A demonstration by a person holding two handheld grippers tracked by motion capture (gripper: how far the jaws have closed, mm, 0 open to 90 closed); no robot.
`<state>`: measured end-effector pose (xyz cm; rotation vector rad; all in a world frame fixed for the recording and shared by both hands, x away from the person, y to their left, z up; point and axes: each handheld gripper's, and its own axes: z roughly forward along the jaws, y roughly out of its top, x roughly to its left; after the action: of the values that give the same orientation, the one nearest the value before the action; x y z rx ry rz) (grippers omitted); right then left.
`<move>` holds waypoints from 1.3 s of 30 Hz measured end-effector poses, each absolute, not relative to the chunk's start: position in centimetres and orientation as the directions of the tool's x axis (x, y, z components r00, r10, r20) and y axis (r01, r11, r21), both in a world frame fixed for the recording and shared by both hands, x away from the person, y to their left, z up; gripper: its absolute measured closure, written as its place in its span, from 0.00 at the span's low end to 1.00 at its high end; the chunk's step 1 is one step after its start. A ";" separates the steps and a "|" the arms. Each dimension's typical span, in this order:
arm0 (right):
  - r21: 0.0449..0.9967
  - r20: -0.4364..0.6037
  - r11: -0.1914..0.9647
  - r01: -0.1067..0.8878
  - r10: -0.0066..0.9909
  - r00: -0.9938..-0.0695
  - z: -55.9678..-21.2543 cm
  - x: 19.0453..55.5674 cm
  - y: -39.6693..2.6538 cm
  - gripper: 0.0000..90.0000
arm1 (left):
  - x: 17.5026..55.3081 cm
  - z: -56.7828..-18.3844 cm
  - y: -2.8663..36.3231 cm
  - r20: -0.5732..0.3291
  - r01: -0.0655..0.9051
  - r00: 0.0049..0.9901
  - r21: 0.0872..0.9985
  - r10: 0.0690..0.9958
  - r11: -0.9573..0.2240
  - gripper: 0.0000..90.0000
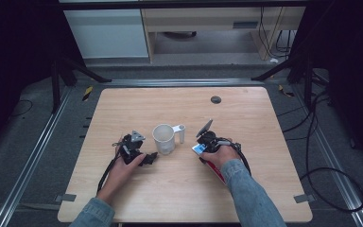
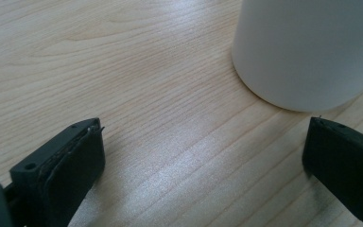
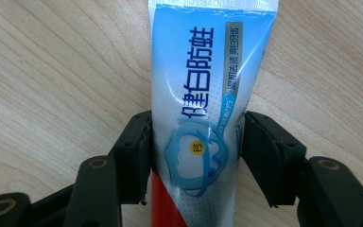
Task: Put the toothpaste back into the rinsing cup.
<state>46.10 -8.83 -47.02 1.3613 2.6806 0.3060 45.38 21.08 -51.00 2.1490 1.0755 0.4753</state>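
R gripper [image 3: 194,156]: jaws astride toothpaste tube [image 3: 203,94], pads at its sides, pinching.
Tube: flat on table [image 1: 246,189], long axis running straight out btwn jaws.
L gripper [image 2: 203,156]: spread wide, nothing in it.
Cup [image 1: 164,138]: upright, just left of R gripper, nearer L.

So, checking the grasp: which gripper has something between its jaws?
The right gripper, astride the toothpaste tube; the left gripper's open jaws frame bare table beside the white cup.
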 end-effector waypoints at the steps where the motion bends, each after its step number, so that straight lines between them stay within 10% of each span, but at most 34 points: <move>1: 0.231 -0.018 0.575 0.785 0.809 -0.588 -47.0 46.1 -8.8 0.50 | 45.4 -51.0 21.1 0.021 0.558 0.592 0.710 0.806 -0.429 0.00; 22: 0.230 -0.065 0.643 0.730 0.759 -0.648 -46.1 45.8 -8.8 0.78 | 45.4 -51.0 21.1 0.022 0.558 0.592 0.710 0.805 -0.429 0.00; 39: 0.236 -0.063 0.676 0.698 0.727 -0.683 -43.9 45.6 -8.7 0.81 | 45.4 -51.0 21.1 0.021 0.558 0.592 0.711 0.805 -0.429 0.00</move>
<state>45.58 -8.67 -43.86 1.1710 2.7353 0.2895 45.38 21.08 -51.00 2.1491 1.0752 0.4752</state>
